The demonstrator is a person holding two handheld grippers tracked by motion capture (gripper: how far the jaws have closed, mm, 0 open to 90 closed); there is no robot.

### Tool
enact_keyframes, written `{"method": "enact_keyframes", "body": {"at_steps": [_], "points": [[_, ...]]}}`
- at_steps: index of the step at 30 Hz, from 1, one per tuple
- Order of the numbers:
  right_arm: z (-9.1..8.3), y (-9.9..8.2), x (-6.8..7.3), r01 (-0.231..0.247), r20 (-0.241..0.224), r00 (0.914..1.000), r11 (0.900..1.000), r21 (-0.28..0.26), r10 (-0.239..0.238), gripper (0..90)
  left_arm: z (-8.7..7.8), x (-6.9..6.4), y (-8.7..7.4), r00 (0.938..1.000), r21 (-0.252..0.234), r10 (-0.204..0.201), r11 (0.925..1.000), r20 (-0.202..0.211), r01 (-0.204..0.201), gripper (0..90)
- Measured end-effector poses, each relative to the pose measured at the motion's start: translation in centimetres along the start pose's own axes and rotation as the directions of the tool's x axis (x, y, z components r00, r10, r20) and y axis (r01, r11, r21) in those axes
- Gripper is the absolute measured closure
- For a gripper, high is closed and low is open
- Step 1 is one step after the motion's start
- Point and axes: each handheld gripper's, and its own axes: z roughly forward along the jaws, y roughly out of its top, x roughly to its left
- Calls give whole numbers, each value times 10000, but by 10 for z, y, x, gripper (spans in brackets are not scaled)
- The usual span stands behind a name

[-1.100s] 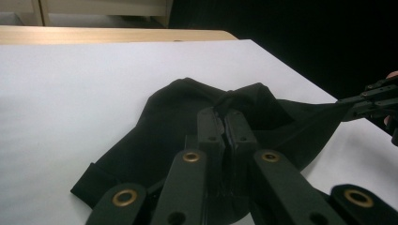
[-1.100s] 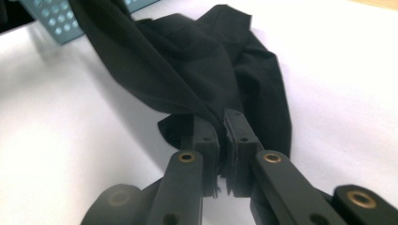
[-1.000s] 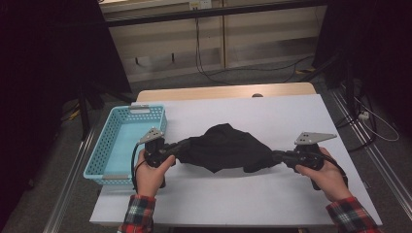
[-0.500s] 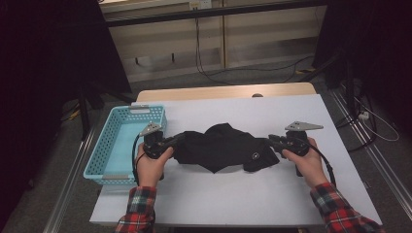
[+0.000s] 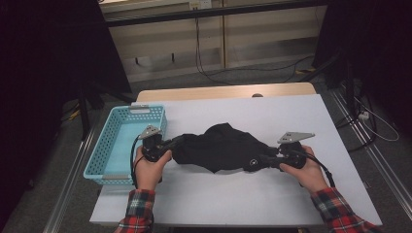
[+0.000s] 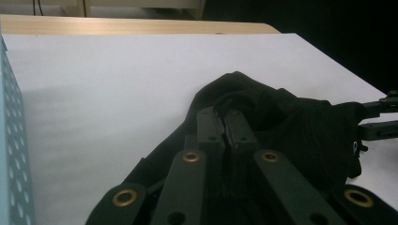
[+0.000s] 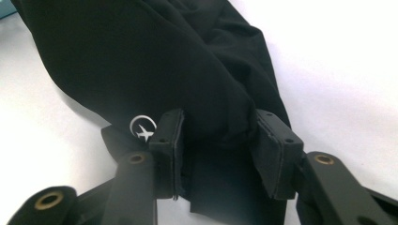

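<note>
Lying there: one black garment [image 5: 221,148], one basket [image 5: 112,141].

I note red plaid sleeves at both wrists. Left gripper [image 5: 171,143] and right gripper [image 5: 265,160]: matte black, each topped by a grey three-cornered plate, black cable trailing. Brass-ringed pivots on the linkage arms; small screws in the ribbed pads [image 7: 274,152].

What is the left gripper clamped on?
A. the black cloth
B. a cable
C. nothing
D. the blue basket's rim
A: in the left gripper view the left gripper has its jaws shut on a fold of the black cloth.
</note>
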Motion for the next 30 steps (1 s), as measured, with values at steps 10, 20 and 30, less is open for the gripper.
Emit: {"method": "enact_keyframes", "body": {"at_steps": [10,20,30], "points": [[3,-5,-8,-292,-249,9993,9991,-308,284,668,-1,0,-1,9999,17,25,10000,99,-25,873],[-7,0,-15,-539,-343,9981,9940,-955,508,868,2,-3,-6,9992,165,-90,9998,384,83,864],[-37,-3,-41,-1298,364,9899,9801,-1505,1367,870,9,-18,-5,9909,68,-328,9995,1308,322,650]]}}
